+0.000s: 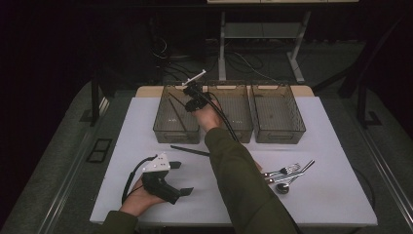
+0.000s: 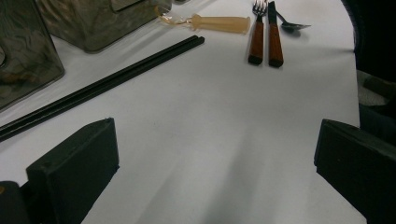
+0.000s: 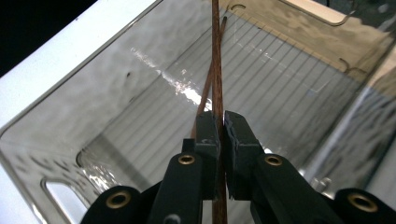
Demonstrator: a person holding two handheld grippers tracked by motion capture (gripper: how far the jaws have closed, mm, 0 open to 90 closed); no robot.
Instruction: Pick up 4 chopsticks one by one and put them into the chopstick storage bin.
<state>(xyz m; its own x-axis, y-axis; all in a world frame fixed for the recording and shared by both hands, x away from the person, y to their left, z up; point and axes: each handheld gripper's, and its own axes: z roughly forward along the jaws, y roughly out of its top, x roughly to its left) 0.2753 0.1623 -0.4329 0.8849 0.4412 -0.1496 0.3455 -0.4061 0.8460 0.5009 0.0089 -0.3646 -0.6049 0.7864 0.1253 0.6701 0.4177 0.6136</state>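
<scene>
White table: right claw [image 3: 220,128] clamps brown chopsticks [image 3: 216,70] inside leftmost bin [image 1: 163,127]; left claw [image 2: 215,163] gapes.

High view overlooks white table [image 1: 146,112], gripper views close, low.

The left gripper [image 2: 212,158] has its two black jaws wide apart, with only white table [image 2: 210,121] between them. Black chopsticks [image 2: 102,84] lie slanted ahead, near a clear bin [image 2: 93,18]. Farther off lie a beige handle [image 2: 219,23], a fork [image 2: 257,37], a knife [image 2: 274,37] and a spoon [image 2: 292,25].
</scene>
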